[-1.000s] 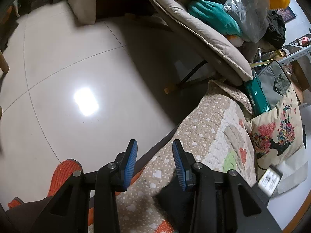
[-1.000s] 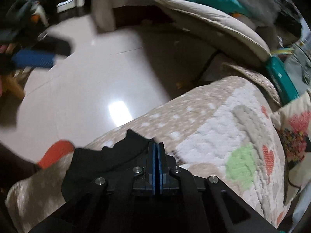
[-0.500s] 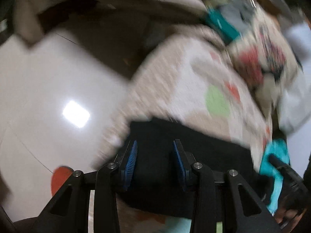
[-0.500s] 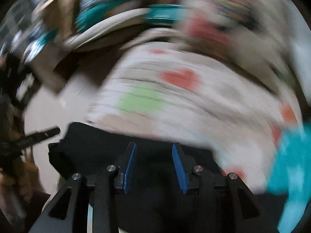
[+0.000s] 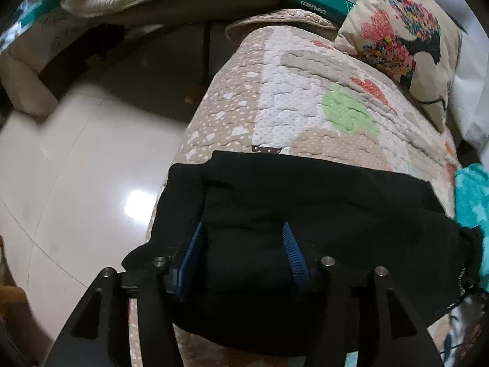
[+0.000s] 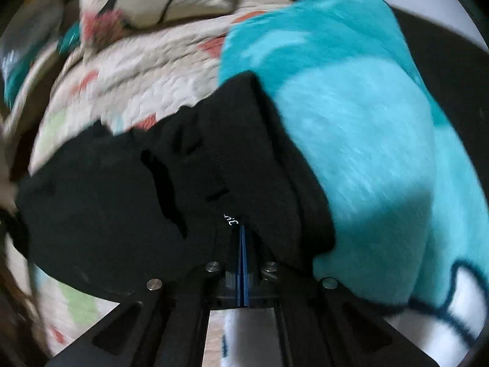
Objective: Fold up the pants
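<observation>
Black pants (image 5: 321, 205) hide right tool (image 6: 242, 235) fingertips.

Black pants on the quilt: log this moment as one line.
left gripper: open, straddling black fabric pants | right gripper: shut on pants | pants: on patchwork quilt, beside turquoise fleece blanket

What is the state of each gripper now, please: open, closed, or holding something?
Left gripper: open, its fingers straddling a fold of the black pants without pinching it.
Right gripper: closed on the black pants, beside the turquoise blanket.
</observation>
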`<state>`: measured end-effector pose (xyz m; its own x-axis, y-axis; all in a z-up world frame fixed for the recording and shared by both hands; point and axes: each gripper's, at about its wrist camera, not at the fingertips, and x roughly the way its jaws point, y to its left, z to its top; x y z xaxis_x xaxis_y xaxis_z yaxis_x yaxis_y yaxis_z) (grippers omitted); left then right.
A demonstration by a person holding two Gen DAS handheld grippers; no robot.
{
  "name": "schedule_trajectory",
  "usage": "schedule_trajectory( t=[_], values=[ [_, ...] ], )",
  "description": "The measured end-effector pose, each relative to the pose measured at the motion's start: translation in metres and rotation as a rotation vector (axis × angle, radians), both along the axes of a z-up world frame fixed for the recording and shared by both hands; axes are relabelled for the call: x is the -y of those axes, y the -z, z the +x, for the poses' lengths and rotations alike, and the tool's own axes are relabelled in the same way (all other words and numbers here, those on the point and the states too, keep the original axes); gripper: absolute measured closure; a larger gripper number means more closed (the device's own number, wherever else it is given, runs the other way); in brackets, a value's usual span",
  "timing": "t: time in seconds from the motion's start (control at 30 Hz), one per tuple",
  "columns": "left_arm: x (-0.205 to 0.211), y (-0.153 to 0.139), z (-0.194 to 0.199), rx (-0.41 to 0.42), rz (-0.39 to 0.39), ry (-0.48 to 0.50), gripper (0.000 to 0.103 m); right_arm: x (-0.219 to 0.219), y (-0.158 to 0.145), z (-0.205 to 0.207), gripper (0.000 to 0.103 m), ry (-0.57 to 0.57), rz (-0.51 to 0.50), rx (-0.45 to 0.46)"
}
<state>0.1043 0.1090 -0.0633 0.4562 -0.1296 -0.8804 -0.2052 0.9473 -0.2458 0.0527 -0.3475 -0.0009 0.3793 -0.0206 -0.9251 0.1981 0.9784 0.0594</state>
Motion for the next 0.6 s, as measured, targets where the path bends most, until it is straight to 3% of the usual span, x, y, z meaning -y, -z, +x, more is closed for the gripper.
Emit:
schedule_trajectory(
  t=[0.17, 0.23, 0.3, 0.4, 0.47, 0.5, 0.53, 0.57, 0.6],
  values=[
    [-0.004, -0.007, 0.001, -0.016, -0.033, -0.028, 0.051, -0.022, -0.029, -0.004, 0.1, -0.022, -0.021, 0.097],
    [-0.002, -0.012, -0.002, -0.003, -0.024, -0.031, 0.051, -0.038, -0.042, 0.001, 0.09, -0.074, -0.036, 0.159],
    [0.002, -0.014, -0.002, 0.005, -0.013, -0.02, 0.051, -0.052, -0.045, 0.014, 0.06, -0.126, -0.009, 0.175],
    [0.007, -0.008, 0.0, -0.011, 0.011, -0.006, 0.051, -0.067, -0.029, 0.046, 0.06, -0.178, 0.03, 0.176],
    [0.007, -0.005, 0.0, -0.018, 0.011, -0.008, 0.051, -0.064, -0.006, 0.067, 0.06, -0.181, 0.159, 0.107],
    [0.006, -0.005, 0.0, -0.018, 0.01, -0.01, 0.051, -0.058, 0.007, 0.077, 0.067, -0.139, 0.17, 0.066],
    [0.005, -0.005, 0.001, -0.019, 0.008, -0.012, 0.051, -0.052, 0.014, 0.084, 0.075, -0.106, 0.158, 0.058],
    [0.004, -0.005, 0.001, -0.023, 0.003, -0.013, 0.051, -0.042, 0.016, 0.088, 0.1, -0.063, 0.143, 0.069],
    [0.004, -0.005, 0.001, -0.026, 0.001, -0.012, 0.051, -0.032, 0.017, 0.09, 0.103, -0.016, 0.141, 0.071]
  ],
)
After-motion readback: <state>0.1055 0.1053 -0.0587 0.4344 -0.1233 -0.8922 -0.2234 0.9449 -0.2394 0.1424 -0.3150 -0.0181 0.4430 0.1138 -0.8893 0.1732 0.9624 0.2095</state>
